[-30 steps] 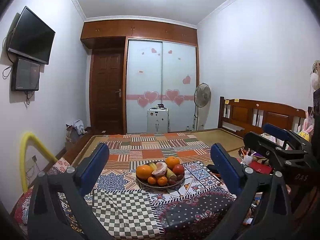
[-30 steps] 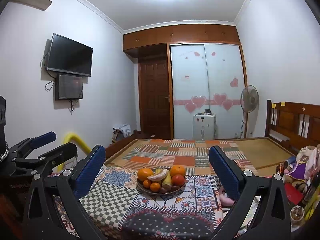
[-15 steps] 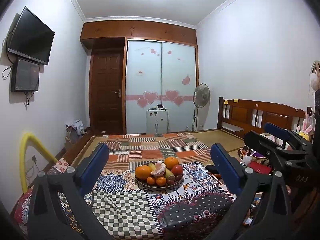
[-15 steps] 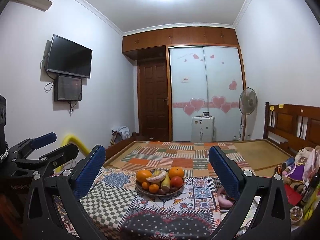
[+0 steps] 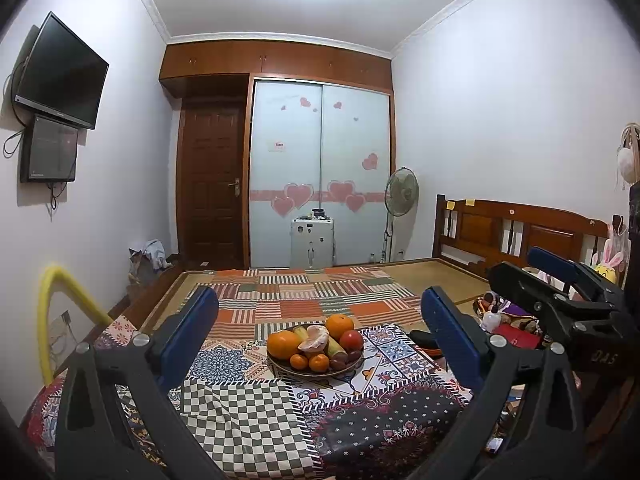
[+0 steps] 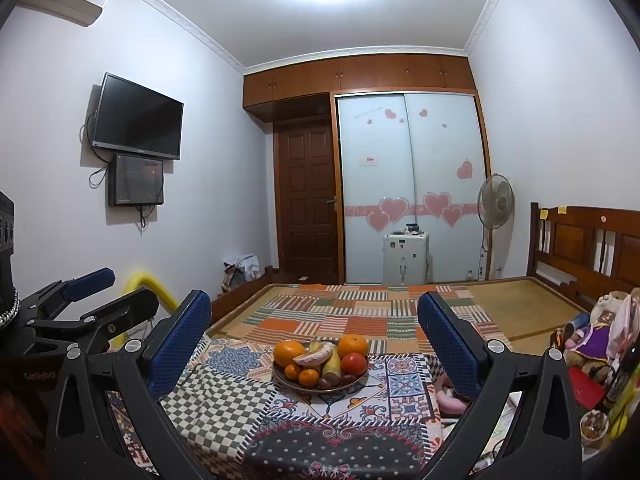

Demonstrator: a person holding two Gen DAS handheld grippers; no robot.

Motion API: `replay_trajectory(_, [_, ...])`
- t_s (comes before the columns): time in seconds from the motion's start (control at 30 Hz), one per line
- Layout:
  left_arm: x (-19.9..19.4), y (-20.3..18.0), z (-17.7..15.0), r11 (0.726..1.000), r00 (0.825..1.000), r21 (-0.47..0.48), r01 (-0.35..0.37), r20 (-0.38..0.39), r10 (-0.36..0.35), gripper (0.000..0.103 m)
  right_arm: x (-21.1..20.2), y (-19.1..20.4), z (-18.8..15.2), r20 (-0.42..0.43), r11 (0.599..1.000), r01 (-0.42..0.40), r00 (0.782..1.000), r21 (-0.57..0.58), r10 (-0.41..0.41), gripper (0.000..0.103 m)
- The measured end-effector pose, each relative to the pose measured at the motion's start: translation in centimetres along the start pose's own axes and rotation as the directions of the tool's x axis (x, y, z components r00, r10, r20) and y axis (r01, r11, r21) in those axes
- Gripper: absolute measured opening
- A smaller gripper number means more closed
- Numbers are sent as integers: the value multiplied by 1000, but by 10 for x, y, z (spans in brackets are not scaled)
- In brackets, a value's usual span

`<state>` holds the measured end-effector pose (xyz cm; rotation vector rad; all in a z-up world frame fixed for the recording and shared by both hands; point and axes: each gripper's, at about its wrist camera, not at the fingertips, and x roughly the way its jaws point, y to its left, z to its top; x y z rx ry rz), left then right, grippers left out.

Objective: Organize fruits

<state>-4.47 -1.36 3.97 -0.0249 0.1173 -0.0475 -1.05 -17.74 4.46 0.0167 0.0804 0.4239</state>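
1. Television (image 5: pixel 60 72) hangs on the left wall, with a smaller dark screen (image 5: pixel 51 150) just below it.
2. The left gripper (image 5: pixel 318 322) is held above the near end of the patchwork cloth (image 5: pixel 240 420), its blue-padded fingers (image 5: pixel 188 336) spread wide and holding nothing.
3. The fruit plate (image 5: pixel 316 370) sits on the cloth, framed between those fingers; it carries two large oranges (image 5: pixel 282 344), small tangerines (image 5: pixel 319 362), a red fruit (image 5: pixel 351 339), a banana (image 5: pixel 334 346) and a peeled citrus piece (image 5: pixel 314 338).
4. The right gripper (image 6: pixel 314 326) is level with the left one, its jaws equally wide apart and empty, the same plate (image 6: pixel 320 387) showing between them.
5. A standing fan (image 6: pixel 495 204) and a wooden headboard (image 6: pixel 588 240) stand to the right; stuffed toys (image 6: pixel 592 336) lie beside the bed.
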Motion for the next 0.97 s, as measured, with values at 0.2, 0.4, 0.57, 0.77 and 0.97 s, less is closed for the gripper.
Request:
replay_trajectory(0.2, [1,-1,0,1000,1000,-1,1,-3,-1,103,1,0,0,2,1000,0,1000,2,0,103])
replay_trajectory(0.4, [2,-1,-1,1000,1000,-8,7,-9,-7,103,3,1,2,2,1000,2,1000,7,-2,103])
replay_trajectory(0.57, [3,0,-3,1000,1000,-9,14,-16,-14,103,3,1,2,1,1000,3,1000,6,-3,103])
replay_trajectory(0.77, [4,-1,-4,1000,1000,-6,17,-19,-17,103,6,0,0,-4,1000,3,1000,13,-3,103])
replay_trajectory(0.97, [5,-2,-5,1000,999,-7,30,-29,-30,103,10,0,-2,-14,1000,4,1000,22,-3,103])
